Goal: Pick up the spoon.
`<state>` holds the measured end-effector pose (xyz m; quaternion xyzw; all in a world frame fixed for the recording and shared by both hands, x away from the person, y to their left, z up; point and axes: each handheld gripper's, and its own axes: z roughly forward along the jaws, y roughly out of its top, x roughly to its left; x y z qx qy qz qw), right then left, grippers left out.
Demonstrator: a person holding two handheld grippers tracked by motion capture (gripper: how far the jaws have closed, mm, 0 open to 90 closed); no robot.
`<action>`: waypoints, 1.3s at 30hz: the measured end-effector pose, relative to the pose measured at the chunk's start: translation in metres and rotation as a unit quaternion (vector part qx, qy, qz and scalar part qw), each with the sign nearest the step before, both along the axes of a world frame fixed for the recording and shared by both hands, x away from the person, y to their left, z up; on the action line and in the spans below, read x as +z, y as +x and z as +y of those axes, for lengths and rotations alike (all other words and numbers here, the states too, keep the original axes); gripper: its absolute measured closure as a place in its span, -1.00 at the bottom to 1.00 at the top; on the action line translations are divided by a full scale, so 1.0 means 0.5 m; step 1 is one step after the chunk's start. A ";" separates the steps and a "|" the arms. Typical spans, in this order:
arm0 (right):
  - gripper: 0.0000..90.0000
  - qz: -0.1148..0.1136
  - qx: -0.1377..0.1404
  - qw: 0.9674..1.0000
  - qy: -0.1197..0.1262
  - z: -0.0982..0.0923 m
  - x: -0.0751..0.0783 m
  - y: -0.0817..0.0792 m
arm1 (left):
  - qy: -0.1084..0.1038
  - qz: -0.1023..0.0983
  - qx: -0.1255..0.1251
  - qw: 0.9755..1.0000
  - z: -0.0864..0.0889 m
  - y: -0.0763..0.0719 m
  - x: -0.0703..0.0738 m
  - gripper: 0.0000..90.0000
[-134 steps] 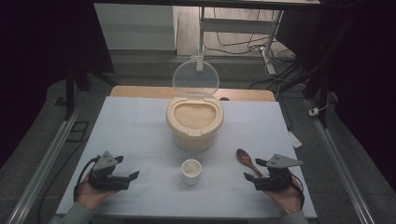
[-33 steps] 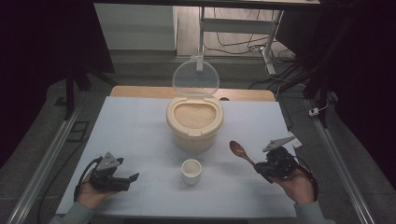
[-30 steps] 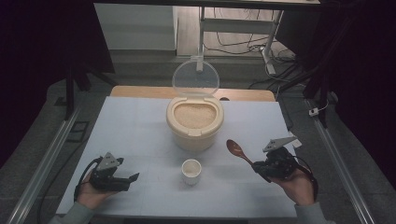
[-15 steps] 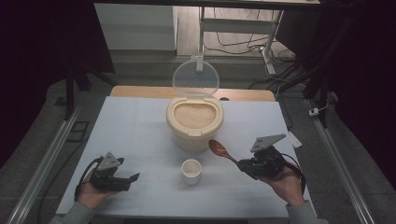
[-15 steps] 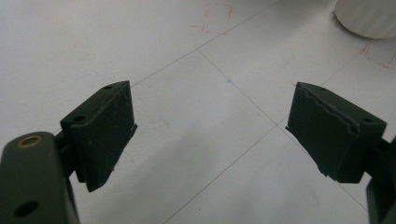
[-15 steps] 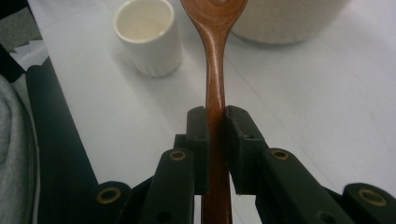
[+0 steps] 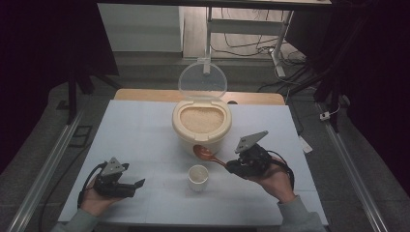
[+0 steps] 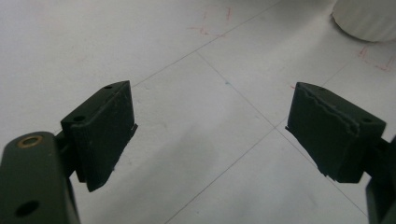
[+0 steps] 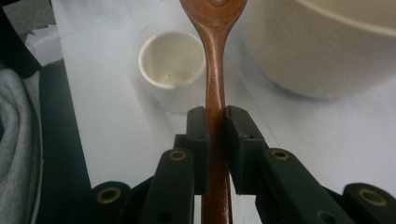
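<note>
1. Firmly pinched between the right gripper's (image 9: pixel 215 140) jaws is the wooden spoon (image 7: pixel 207 154), gripped mid-handle, bowl forward.
2. Its bowl hangs just beside the open rice container (image 7: pixel 201 122) at the table's (image 7: pixel 140 130) centre, above the small cup (image 7: pixel 198 177).
3. Likely step: scooping rice; next, lift over the rim and dip.
4. Near the front-left corner, the left gripper (image 7: pixel 126 183) rests wide and empty.

Cup (image 7: pixel 198 176) stands on table (image 7: pixel 145 125) before rice container (image 7: pixel 201 124).

The wooden spoon (image 9: pixel 215 70) has its bowl cut off at the top edge, and the big container (image 9: pixel 322 46) beside it is blurred.
</note>
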<state>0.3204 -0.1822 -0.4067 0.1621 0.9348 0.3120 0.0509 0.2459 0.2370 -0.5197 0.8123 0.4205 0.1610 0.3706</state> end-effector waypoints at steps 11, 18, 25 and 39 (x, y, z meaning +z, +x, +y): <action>0.77 0.000 0.036 0.999 -0.010 0.066 -0.012 0.004 | -0.001 -0.001 -0.002 1.000 0.000 0.000 0.001 -0.66; 0.77 0.001 0.046 0.999 -0.012 0.084 -0.016 0.002 | -0.003 -0.005 -0.007 1.000 -0.004 -0.001 0.007 -0.65; 0.77 -0.002 0.050 0.999 -0.012 0.087 -0.018 0.000 | -0.010 -0.010 -0.015 1.000 -0.010 -0.002 0.021 -0.65; 0.77 -0.005 0.066 0.998 -0.019 0.101 -0.025 -0.003 | -0.006 -0.068 -0.102 0.992 -0.088 -0.010 0.151 -0.60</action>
